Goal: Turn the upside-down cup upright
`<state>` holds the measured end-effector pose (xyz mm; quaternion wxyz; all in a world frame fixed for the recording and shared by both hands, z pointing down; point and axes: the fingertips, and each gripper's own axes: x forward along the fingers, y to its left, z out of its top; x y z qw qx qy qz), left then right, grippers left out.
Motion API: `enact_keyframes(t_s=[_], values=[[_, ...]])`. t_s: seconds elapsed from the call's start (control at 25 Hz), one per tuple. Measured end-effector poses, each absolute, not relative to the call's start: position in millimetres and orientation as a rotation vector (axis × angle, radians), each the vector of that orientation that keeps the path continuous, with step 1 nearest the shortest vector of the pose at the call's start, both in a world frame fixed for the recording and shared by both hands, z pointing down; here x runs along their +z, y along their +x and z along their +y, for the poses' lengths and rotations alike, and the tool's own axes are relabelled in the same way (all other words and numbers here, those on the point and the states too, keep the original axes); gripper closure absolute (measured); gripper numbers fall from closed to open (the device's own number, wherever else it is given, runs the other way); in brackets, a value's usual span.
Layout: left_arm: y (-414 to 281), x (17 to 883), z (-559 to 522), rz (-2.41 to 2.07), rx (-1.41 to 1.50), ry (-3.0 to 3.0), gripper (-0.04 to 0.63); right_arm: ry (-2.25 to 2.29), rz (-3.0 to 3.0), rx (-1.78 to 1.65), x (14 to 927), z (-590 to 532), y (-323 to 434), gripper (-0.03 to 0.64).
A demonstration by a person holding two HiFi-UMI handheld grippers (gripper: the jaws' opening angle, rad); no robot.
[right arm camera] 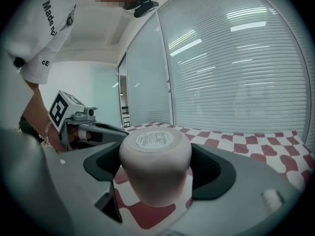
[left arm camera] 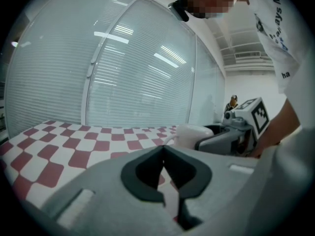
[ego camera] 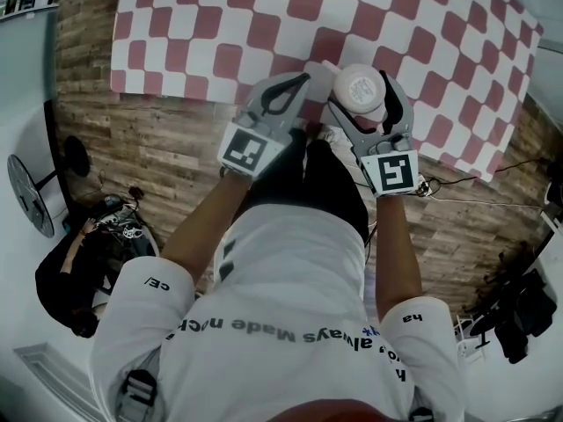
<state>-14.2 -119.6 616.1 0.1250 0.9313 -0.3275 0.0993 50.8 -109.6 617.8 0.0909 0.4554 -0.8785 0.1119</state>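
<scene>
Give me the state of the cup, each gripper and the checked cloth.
cup: upside down, labelled base up, gripped at its sides.
right gripper: shut on the cup.
left gripper: shut, empty.
checked cloth: spread flat.

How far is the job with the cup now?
Done: the right hand-held gripper is shut on the cup. In hand: the cup is held with its labelled base on top, upside down. Remaining: turning it mouth up and setting it on the checked cloth. The left hand-held gripper is shut, empty.
</scene>
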Motion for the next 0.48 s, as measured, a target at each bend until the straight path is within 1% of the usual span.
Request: enact_keyframes(t_s=[0.48], values=[[-9.7, 519.8, -115.0, -0.984, 0.185, 2.777, 0.591, 1.341, -2.676, 0.187, 492.1, -102.6, 53.9, 0.186]])
